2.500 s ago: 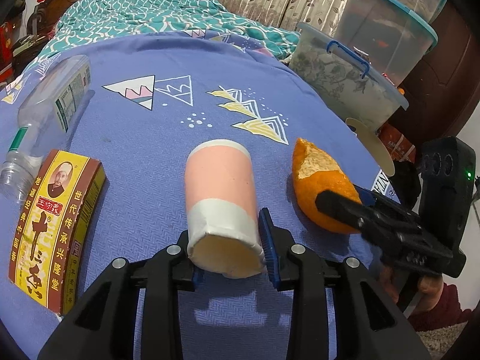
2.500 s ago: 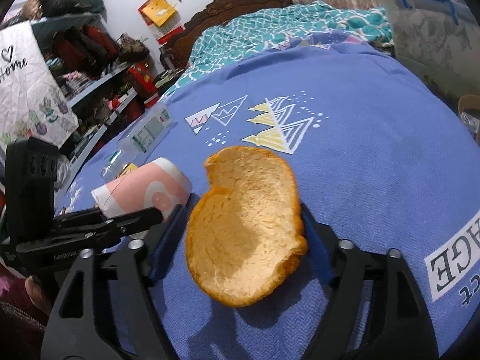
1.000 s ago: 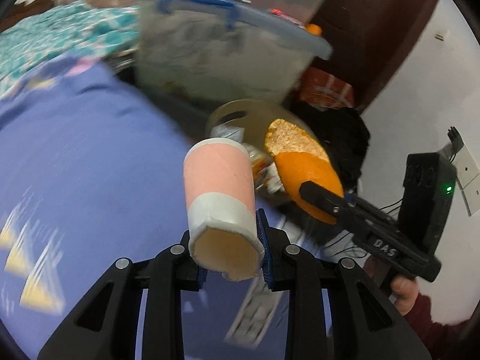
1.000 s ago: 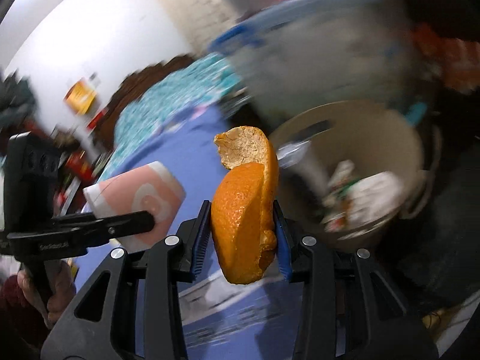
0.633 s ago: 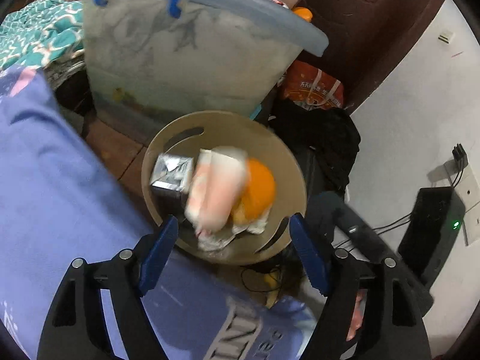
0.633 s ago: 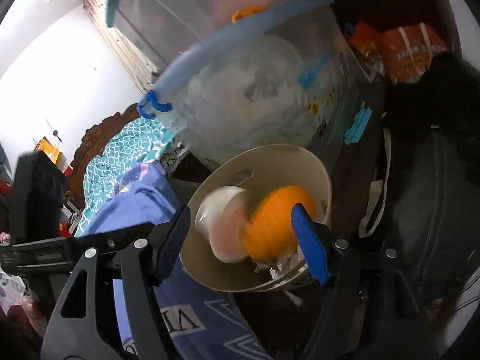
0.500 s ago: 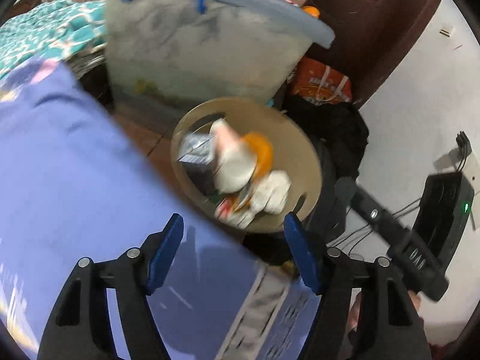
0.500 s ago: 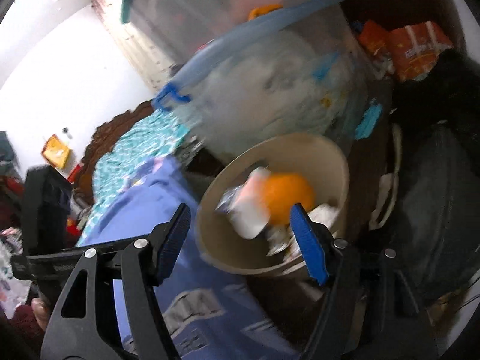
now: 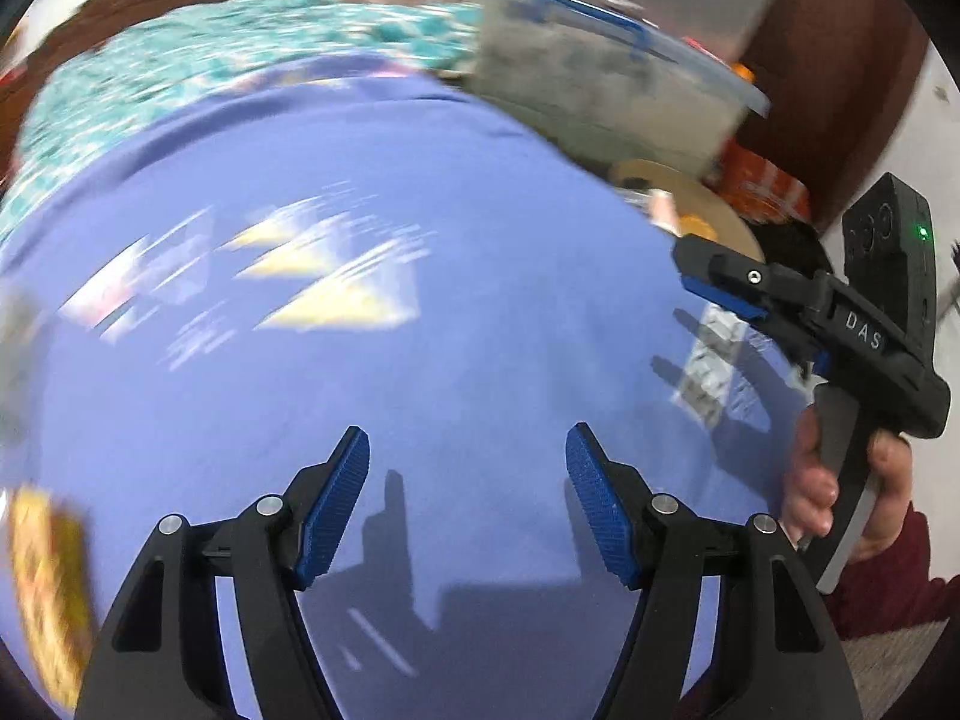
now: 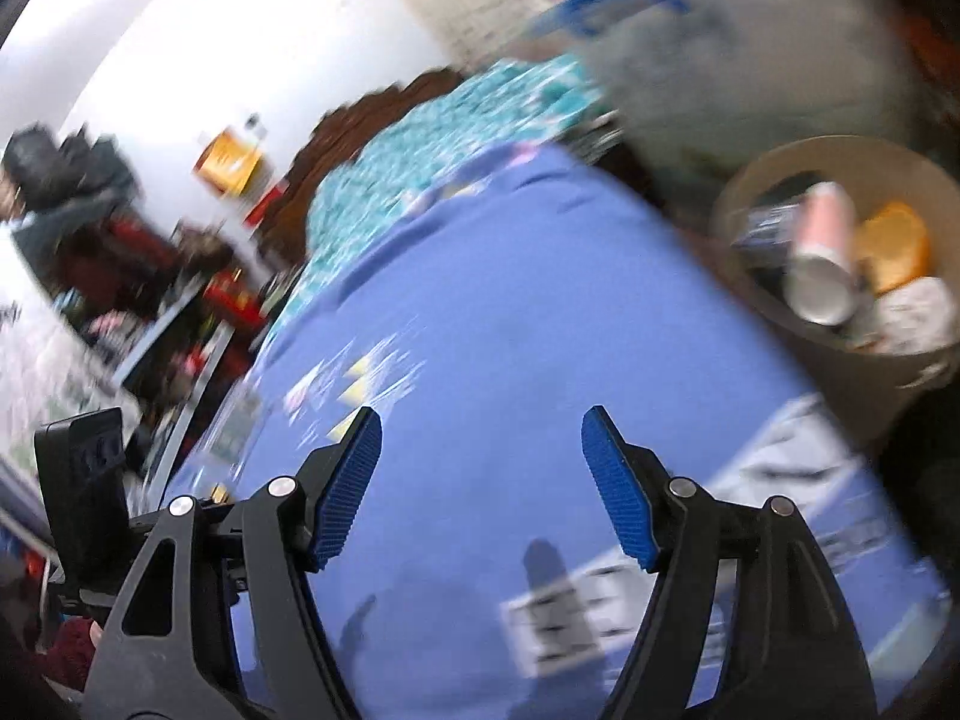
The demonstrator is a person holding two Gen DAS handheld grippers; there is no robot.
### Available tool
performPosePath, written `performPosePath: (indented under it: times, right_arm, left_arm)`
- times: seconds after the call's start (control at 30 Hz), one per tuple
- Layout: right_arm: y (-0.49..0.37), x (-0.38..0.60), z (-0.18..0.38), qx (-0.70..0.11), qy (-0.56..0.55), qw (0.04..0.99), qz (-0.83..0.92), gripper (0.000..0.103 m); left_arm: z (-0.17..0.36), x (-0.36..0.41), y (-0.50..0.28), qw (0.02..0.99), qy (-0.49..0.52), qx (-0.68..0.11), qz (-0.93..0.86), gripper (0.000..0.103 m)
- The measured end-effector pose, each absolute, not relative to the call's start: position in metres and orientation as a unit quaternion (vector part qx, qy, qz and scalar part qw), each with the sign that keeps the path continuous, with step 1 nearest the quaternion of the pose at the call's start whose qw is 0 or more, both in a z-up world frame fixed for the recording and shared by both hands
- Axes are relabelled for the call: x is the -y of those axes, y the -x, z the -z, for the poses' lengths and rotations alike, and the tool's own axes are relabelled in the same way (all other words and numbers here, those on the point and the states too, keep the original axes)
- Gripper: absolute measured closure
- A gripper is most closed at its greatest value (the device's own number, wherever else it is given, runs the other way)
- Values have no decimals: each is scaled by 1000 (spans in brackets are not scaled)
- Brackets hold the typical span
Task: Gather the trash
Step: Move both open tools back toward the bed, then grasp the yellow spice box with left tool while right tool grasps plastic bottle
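My left gripper (image 9: pixel 468 498) is open and empty above the blue tablecloth (image 9: pixel 420 330). My right gripper (image 10: pixel 483 486) is open and empty over the same cloth; it also shows in the left wrist view (image 9: pixel 750 294) at the right. The beige trash bin (image 10: pixel 744 180) stands beside the table at the right and holds the pink paper cup (image 10: pixel 822 252), the orange peel (image 10: pixel 894 246) and crumpled paper. The bin's rim (image 9: pixel 714 204) shows in the left wrist view past the table edge. A yellow and red box (image 9: pixel 48 576), blurred, lies at the far left of the cloth.
A clear storage box with a blue lid (image 9: pixel 606 78) stands behind the bin. A teal patterned bed cover (image 9: pixel 210 60) lies beyond the table. Cluttered shelves (image 10: pixel 150 276) are at the left in the right wrist view. Both views are motion-blurred.
Both grippers let go of the cup and the peel over the bin, then swung back from the bin to above the blue cloth. Both stay open.
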State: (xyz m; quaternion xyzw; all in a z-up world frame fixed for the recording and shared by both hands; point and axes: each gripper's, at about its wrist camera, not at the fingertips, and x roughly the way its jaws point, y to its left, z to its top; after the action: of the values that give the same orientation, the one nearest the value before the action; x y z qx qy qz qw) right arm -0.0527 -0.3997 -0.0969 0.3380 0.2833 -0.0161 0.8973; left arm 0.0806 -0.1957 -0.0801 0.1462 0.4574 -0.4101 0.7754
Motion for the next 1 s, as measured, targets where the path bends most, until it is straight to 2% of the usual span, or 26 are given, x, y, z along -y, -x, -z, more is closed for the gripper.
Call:
performPosePath:
  times: [0.17, 0.4, 0.43, 0.5, 0.67, 0.93, 0.97, 1.0]
  right_arm:
    - [20, 336, 92, -319, -303, 897, -41, 32]
    - [-19, 262, 95, -364, -268, 886, -102, 32]
    - [-24, 251, 97, -372, -265, 883, -108, 32]
    - [-30, 237, 101, -382, -259, 879, -115, 32]
    - [-37, 211, 109, -397, -224, 884, -108, 27]
    - [-37, 207, 109, -394, -204, 891, -98, 24]
    - [-37, 208, 109, -394, -203, 891, -98, 24]
    - [-35, 209, 109, -394, -203, 891, -98, 24]
  left_arm:
    - [70, 101, -93, 823, -98, -453, 330, 39]
    - [52, 9, -99, 866, -36, -433, 246, 36]
    - [50, 0, -101, 871, -28, -430, 237, 34]
    - [48, -17, -106, 878, -10, -424, 224, 17]
    - [56, -34, -122, 875, 12, -435, 213, 13]
    - [89, -3, -130, 863, -51, -454, 214, 13]
    - [92, 0, -129, 863, -59, -453, 213, 15]
    - [95, 3, -129, 863, -67, -454, 213, 25]
